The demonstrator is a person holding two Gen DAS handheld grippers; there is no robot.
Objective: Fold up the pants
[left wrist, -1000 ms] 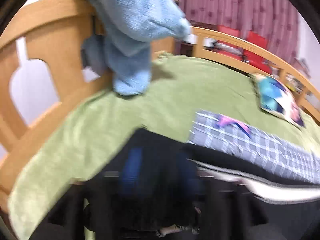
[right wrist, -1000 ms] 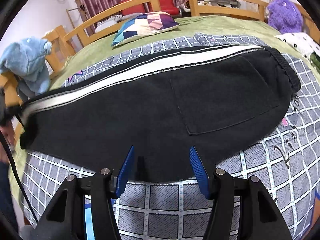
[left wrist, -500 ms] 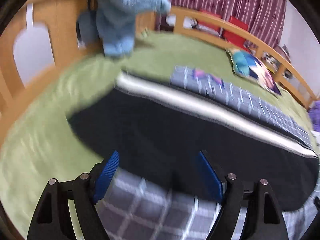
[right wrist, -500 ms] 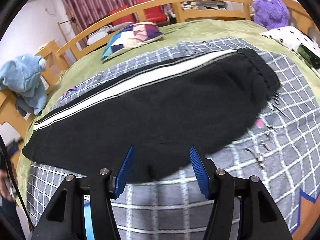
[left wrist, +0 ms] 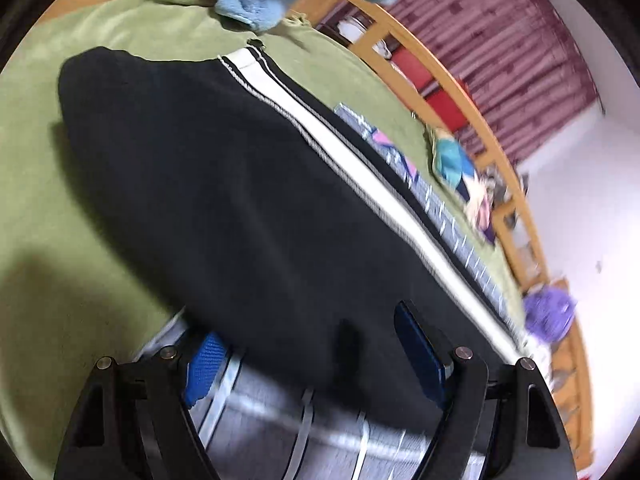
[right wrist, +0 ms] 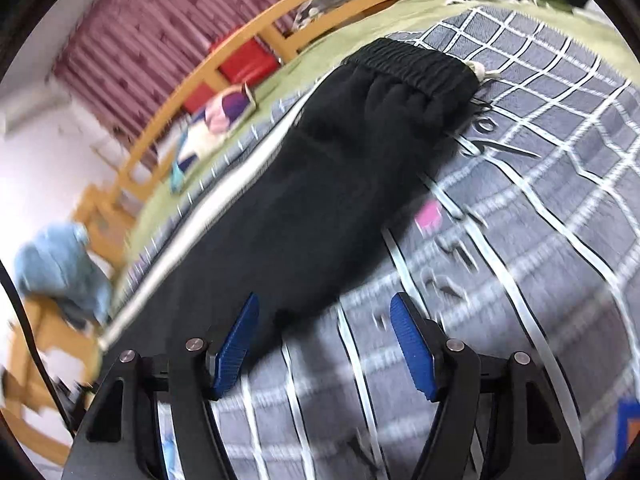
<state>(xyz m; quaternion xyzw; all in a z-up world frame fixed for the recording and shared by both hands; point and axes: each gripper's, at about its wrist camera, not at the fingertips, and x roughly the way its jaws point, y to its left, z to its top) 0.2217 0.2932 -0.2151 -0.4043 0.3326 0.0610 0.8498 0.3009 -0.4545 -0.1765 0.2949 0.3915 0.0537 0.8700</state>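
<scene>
Black pants point(left wrist: 248, 208) with a white side stripe lie flat on the bed, one leg over the other. In the left wrist view the cuff end lies at the upper left. My left gripper point(left wrist: 316, 348) is open and empty at the pants' near edge. In the right wrist view the pants point(right wrist: 320, 200) stretch from lower left up to the elastic waistband point(right wrist: 416, 68) at upper right. My right gripper point(right wrist: 324, 340) is open and empty, just above the near edge of the pants.
A grey checked blanket point(right wrist: 520, 240) covers the green bedspread point(left wrist: 52, 200). A wooden bed rail point(left wrist: 440, 76) runs along the far side. A blue plush toy point(right wrist: 60, 268) hangs on the rail. A patchwork pillow point(left wrist: 456, 160) and a purple plush point(left wrist: 548, 316) lie beyond the pants.
My left gripper let go of the pants cuff, opened and swung round over the pants leg. My right gripper tilted and shifted toward the waistband side, still open.
</scene>
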